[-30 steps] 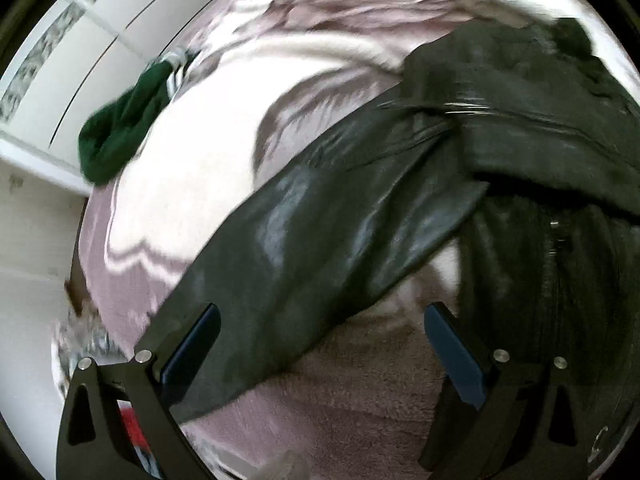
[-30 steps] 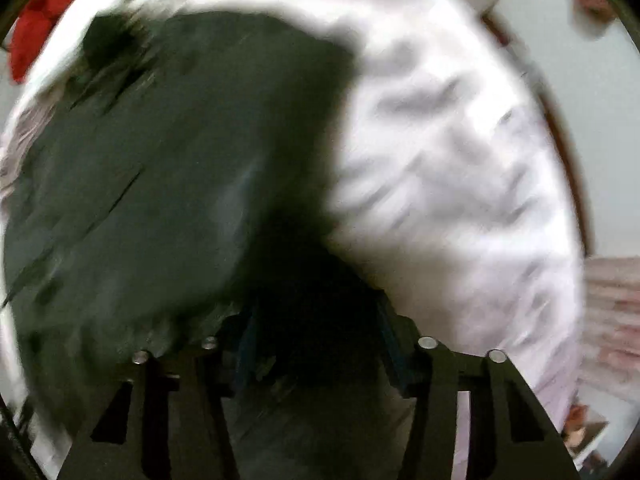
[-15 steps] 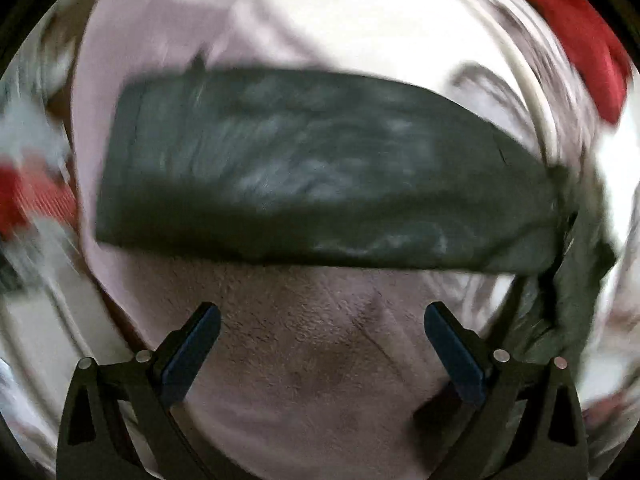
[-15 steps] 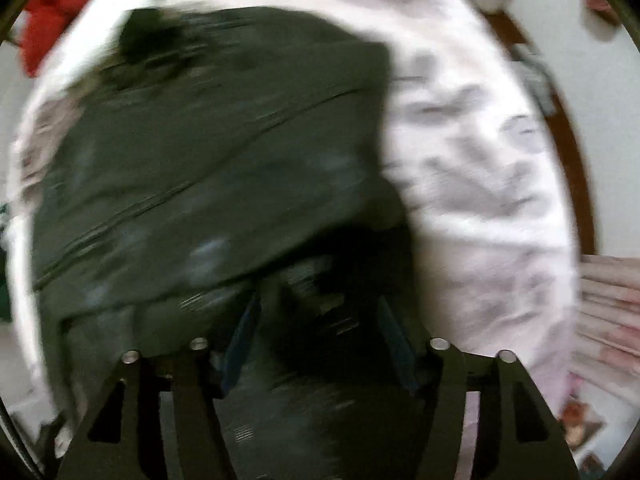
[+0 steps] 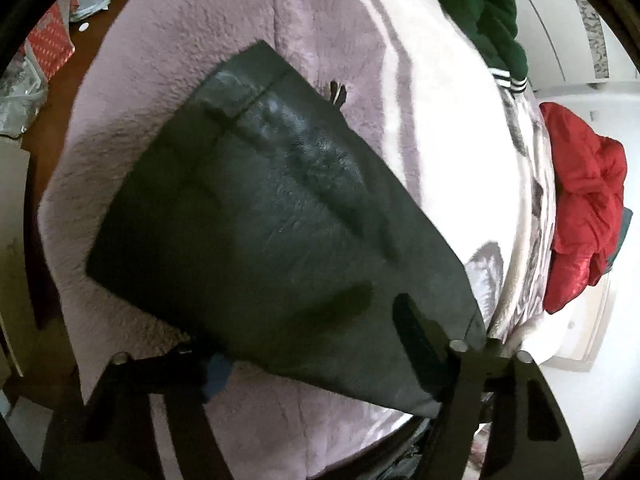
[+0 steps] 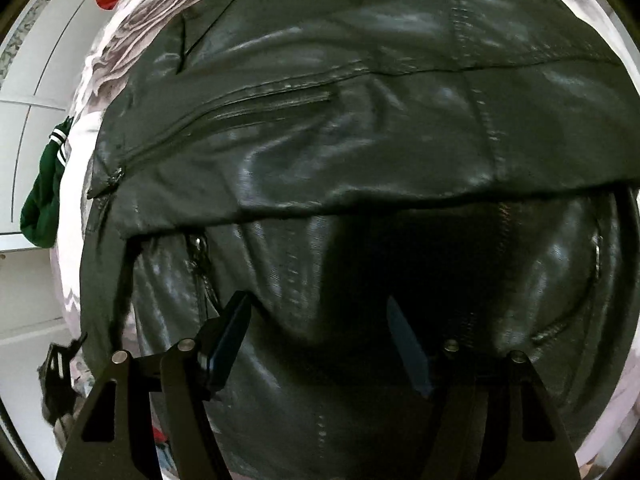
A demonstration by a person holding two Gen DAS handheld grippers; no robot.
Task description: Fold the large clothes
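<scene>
The left claw (image 5: 308, 344) is clamped on the sleeve (image 5: 272, 216) of a black leather jacket (image 6: 360, 140), one finger over it and one under, with the sleeve stretched out across the pink blanket (image 5: 192, 32) on the bed. The right claw (image 6: 320, 332) hovers with its fingers apart over the jacket's body, gripping nothing. The step in hand looks like folding the sleeve in; next it must be carried over the body and laid flat.

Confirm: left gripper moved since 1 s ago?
Yes. The left gripper swung round and advanced: the green garment went from upper left to upper right, and the sleeve now reaches its fingers.
</scene>
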